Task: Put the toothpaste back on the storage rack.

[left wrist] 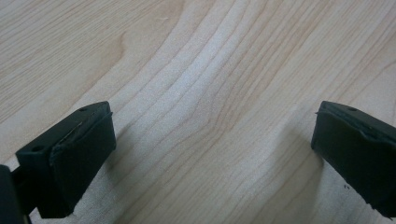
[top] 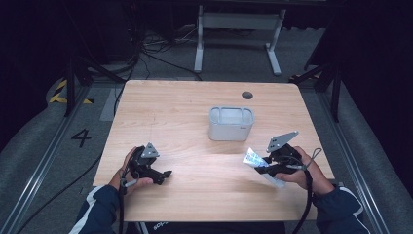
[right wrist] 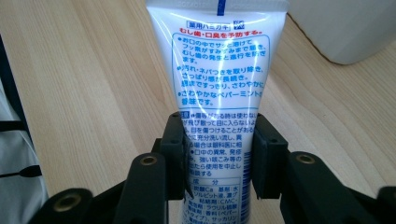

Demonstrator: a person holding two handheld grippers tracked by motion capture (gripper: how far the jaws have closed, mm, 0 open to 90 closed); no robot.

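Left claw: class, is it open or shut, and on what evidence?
Open. In the left gripper view the left claw has its black jaws far apart, with bare pale wooden table between them.

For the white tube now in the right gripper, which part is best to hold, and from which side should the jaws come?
Grip the tube at its lower body, across the flat printed faces, as the right gripper does now in its own view. There the body is narrower and the jaws close on it from both edges. The wide crimped end points away toward the grey bin, so coming from the cap end probably keeps it steady.
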